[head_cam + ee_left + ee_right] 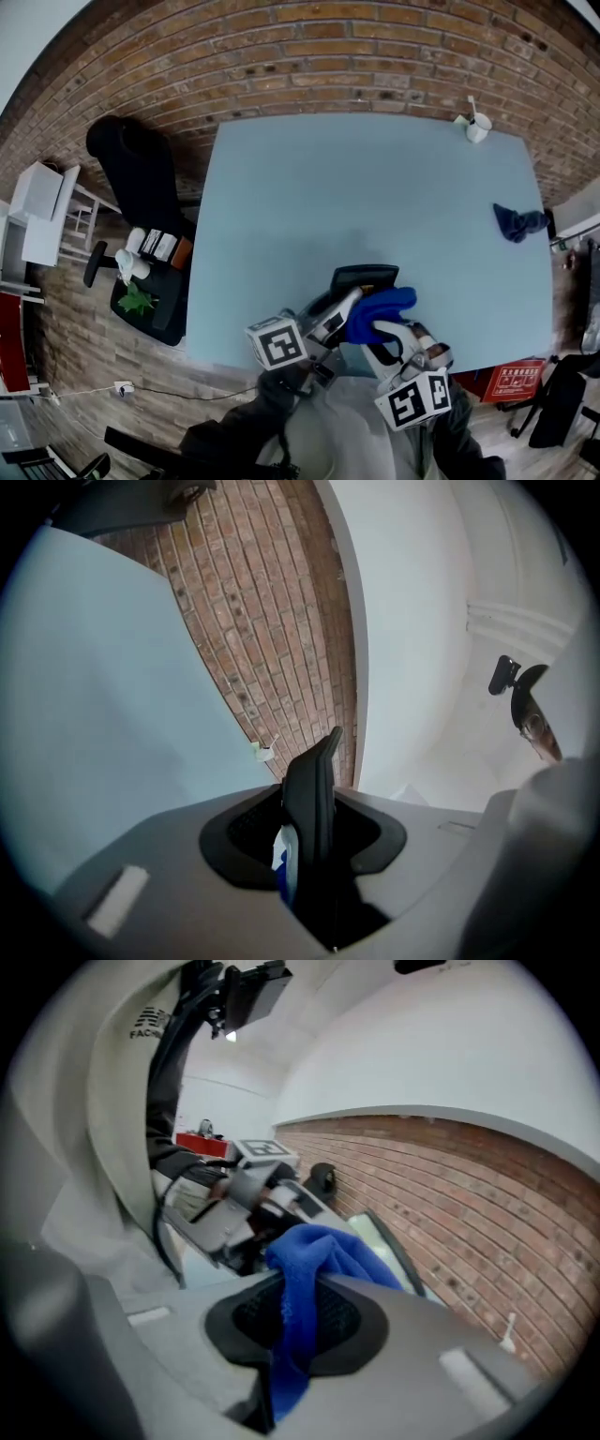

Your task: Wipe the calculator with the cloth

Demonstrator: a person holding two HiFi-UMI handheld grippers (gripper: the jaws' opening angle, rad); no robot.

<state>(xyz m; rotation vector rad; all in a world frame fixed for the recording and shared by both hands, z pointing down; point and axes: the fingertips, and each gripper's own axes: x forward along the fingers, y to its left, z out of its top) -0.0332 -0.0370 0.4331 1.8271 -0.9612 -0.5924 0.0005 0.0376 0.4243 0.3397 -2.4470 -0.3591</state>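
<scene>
My left gripper [339, 305] is shut on the black calculator [364, 277], held on edge above the table's near edge. In the left gripper view the calculator [312, 799] stands as a thin dark slab between the jaws, with a bit of blue cloth [284, 869] beside it. My right gripper [380, 335] is shut on the blue cloth [380, 312], which lies against the calculator's right side. In the right gripper view the cloth [309, 1283] bunches out of the jaws, with the calculator [389, 1251] and the left gripper [246, 1206] just beyond it.
The light blue table [375, 187] carries a second dark blue cloth [517, 223] at the right and a white cup [477, 125] at the far right corner. A black chair [141, 169] stands at the left, a brick wall [309, 56] behind.
</scene>
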